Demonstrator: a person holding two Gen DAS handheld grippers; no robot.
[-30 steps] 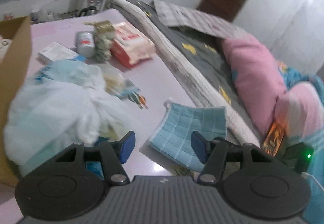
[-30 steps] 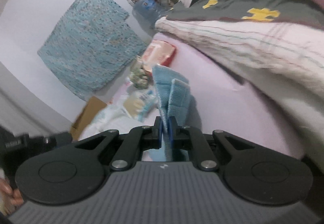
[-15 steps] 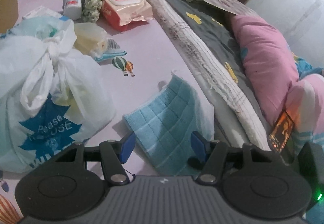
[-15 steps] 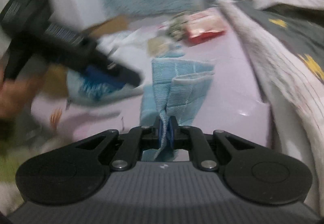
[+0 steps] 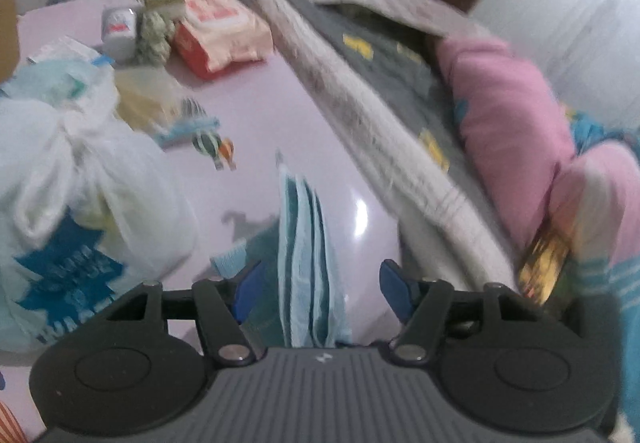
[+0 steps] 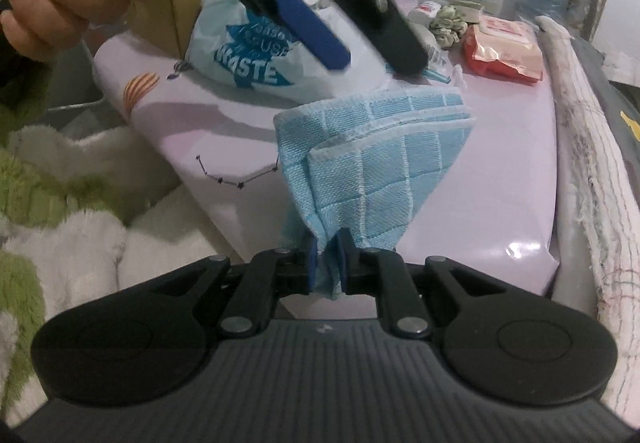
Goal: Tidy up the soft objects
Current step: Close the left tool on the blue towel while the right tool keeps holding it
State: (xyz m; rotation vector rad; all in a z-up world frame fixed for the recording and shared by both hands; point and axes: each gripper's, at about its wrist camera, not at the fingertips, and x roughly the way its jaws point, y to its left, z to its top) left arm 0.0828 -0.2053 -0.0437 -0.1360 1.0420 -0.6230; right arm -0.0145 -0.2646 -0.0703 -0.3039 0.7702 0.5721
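Mid-fold: right gripper point(image 6: 327, 263) pinches a bunched corner of the light-blue checked woven cloth point(image 6: 372, 159), jaws nearly closed on it and just eased a touch, fabric still between the pads.

Cloth hangs folded over the pale lilac glossy table point(image 6: 500, 171), lifted, layers doubled. Left gripper point(image 5: 320, 283) w/ jaws part-open straddles the cloth's edge, pads not pressing it. Beyond: tied white plastic bag w/ blue print point(image 6: 256, 55), red-and-pink wipes pack point(image 6: 504, 47). Next move prob. needs the left jaws to close on the free edge so both hands can square the fold.
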